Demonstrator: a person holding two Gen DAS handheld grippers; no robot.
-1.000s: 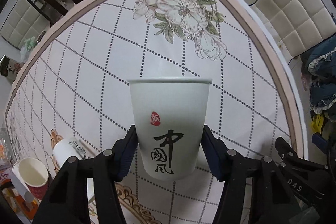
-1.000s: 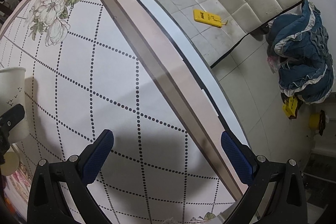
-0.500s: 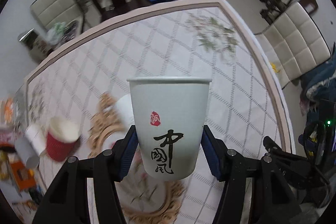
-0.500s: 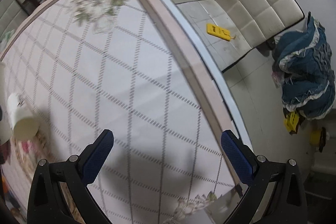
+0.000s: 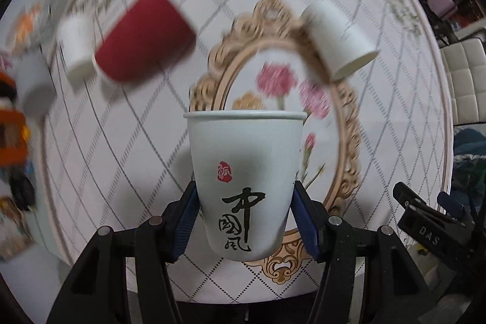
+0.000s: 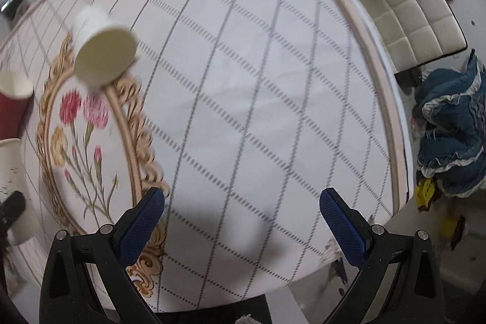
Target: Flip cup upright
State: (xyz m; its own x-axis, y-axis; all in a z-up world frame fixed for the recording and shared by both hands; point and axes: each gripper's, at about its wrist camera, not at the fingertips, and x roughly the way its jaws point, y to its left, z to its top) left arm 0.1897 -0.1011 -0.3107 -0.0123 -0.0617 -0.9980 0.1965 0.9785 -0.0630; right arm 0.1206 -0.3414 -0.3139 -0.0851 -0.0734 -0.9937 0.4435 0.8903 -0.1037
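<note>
My left gripper (image 5: 244, 220) is shut on a white paper cup (image 5: 244, 172) with black calligraphy and a red seal. The cup is upright, rim up, held above the table near its front edge. The same cup shows at the left edge of the right wrist view (image 6: 10, 172). My right gripper (image 6: 241, 219) is open and empty above the table's front part. A second white cup (image 6: 101, 52) lies on its side on the gold frame print, and it also shows in the left wrist view (image 5: 340, 38).
The round table (image 6: 273, 81) has a diamond-pattern cloth. A red cup (image 5: 142, 35) and a small white cup (image 5: 76, 44) stand at the left, with blurred clutter beyond. A white chair (image 6: 413, 17) and blue clothing (image 6: 449, 135) are off the right edge.
Both grippers have pulled back toward the table's front edge, the left carrying the cup along. The view now takes in the gold frame print, the red cup and the lying cup.
</note>
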